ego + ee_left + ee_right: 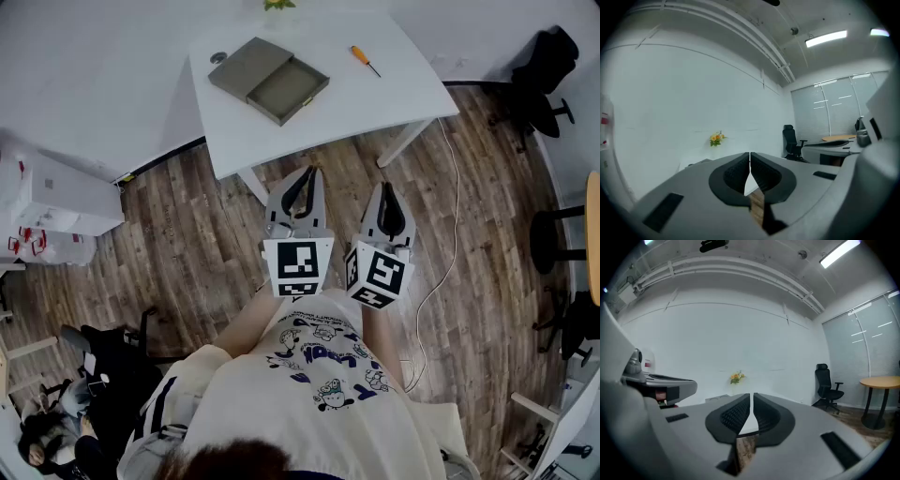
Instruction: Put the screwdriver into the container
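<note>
Orange marks the handle of the screwdriver (364, 60), which lies flat on the white desk (394, 98) toward its far right corner, the thin metal shaft pointing at the right edge. The grey container (269, 80) sits well apart from it, nearer the left edge of the desk. It shows two flat halves side by side, and the half closer to the screwdriver is a shallow open tray with nothing in it. A small round dark object (218, 57) lies just beside the container's far left corner.

Both grippers hang over the wooden floor (187, 234), short of the desk's near edge and touching nothing on it. The left gripper (308, 172) has its jaws pressed together, tip to tip, with nothing between them. The right gripper (385, 187), just beside it, is pinched closed in the same way and is also empty. Each gripper view shows its dark ribbed pads meeting in a thin seam.

The person's white printed shirt (319, 375) fills the bottom of the head view. A white cable (448, 234) trails across the floor to the right of the desk. Yellow flowers (716, 138) stand against the white wall beyond the desk, and a black office chair (826, 385) stands off to the right.
</note>
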Tool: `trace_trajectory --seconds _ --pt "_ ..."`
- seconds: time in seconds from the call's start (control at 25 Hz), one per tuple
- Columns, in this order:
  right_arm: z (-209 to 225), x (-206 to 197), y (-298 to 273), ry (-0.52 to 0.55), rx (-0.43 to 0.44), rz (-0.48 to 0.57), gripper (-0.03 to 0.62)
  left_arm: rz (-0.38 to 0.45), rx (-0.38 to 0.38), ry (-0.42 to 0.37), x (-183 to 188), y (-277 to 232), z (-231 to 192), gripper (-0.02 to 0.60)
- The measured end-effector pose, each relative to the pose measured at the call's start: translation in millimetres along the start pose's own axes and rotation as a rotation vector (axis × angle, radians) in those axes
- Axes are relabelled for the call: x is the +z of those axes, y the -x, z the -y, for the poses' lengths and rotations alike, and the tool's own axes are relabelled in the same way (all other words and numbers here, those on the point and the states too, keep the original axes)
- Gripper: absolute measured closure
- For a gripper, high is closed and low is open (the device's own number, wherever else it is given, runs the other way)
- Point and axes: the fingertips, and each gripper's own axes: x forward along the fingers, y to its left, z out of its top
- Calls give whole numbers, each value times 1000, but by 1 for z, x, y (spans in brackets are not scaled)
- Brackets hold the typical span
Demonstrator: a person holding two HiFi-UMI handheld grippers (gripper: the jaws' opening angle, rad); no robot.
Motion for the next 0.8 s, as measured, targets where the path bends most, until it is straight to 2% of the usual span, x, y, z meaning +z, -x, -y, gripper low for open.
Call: trace_trajectory --seconds 0.4,0.8 --pt "6 -2 -15 1 -1 -10 553 -13 -3 7 -3 -15 1 561" --pt "6 3 -73 -10 -24 -10 551 -7 -17 12 4 -68 -29 561"
